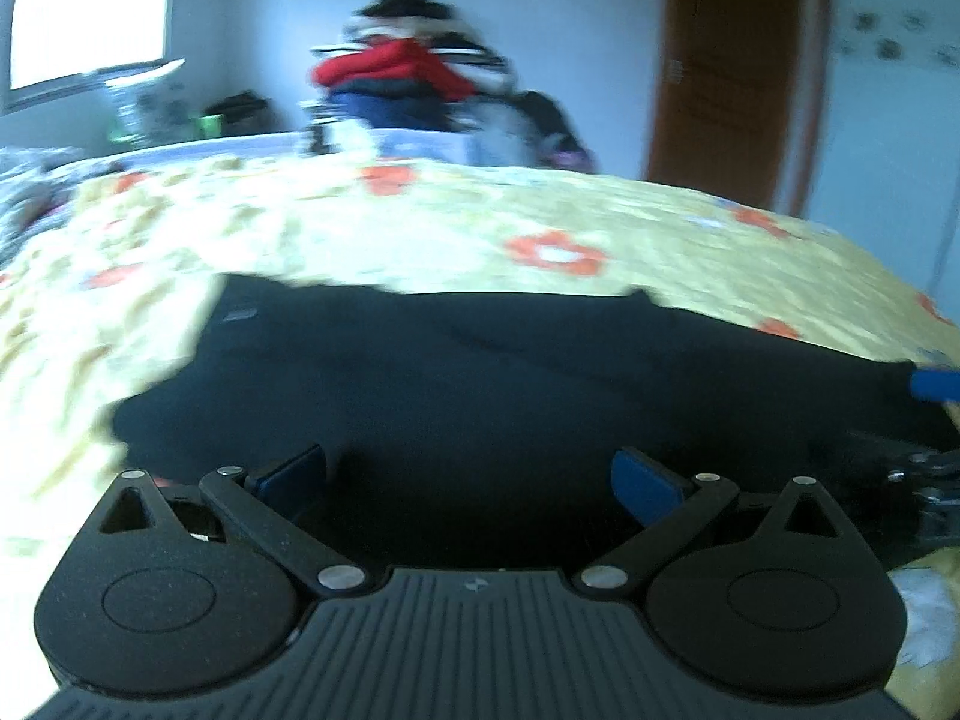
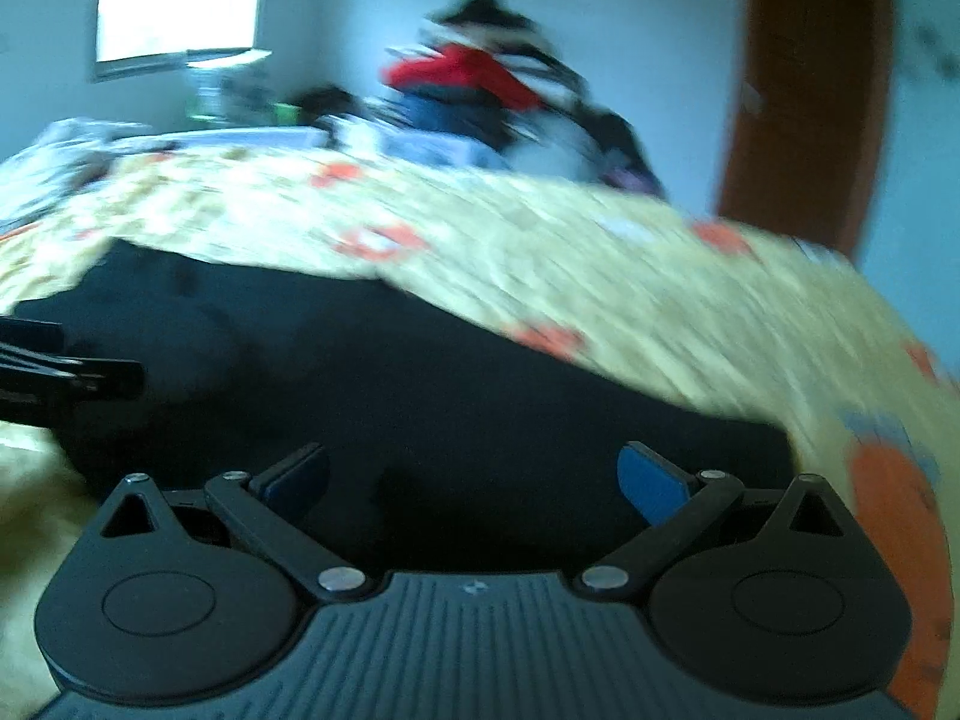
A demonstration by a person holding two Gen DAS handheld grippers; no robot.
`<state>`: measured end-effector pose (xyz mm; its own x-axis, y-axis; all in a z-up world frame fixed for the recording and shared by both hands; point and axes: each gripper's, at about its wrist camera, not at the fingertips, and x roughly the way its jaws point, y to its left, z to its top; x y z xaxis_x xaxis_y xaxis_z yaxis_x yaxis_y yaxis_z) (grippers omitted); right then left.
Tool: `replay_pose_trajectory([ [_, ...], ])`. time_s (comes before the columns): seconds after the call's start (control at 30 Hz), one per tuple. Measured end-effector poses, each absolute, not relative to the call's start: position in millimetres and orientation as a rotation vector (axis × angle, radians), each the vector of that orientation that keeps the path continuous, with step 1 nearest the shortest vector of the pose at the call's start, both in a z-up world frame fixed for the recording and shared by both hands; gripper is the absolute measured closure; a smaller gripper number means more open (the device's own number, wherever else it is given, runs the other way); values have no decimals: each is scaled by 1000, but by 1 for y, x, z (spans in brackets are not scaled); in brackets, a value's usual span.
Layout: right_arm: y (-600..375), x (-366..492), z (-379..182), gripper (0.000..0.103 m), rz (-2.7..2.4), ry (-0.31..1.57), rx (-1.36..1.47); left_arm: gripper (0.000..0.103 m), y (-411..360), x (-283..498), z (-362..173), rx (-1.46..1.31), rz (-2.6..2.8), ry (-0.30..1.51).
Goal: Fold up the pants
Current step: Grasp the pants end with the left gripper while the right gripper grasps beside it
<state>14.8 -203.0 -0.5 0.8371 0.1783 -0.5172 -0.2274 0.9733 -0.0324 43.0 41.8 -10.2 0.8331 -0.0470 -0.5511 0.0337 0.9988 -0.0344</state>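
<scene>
on the yellow flowered bedspread [image 1: 420,222] the black cloth pants [image 1: 480,372] lie spread flat, with the left gripper [image 1: 471,477] and right gripper [image 2: 474,480] both spread wide and empty just over the near edge. it looks like the reach before a fold; next each should pinch that edge. no containers are visible.

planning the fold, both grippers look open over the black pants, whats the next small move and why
Probably lower both grippers onto the near edge of the pants and close. The left gripper and right gripper both stand open with dark cloth between their fingers, holding nothing, and the pants lie spread on the floral bedspread. Blur hides whether the pads touch the cloth yet.
</scene>
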Motion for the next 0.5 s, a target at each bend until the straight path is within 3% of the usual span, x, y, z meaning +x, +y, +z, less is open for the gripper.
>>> replay_pose_trajectory([
  [0.37, -43, 4, 17, 0, 561, 358, -571, 3, 157, 24, -3, -48, 362, 604],
  [0.5, -1, 4, 13, 0, 661, 334, -637, 4, 191, 23, -4, -188, 344, 655],
])
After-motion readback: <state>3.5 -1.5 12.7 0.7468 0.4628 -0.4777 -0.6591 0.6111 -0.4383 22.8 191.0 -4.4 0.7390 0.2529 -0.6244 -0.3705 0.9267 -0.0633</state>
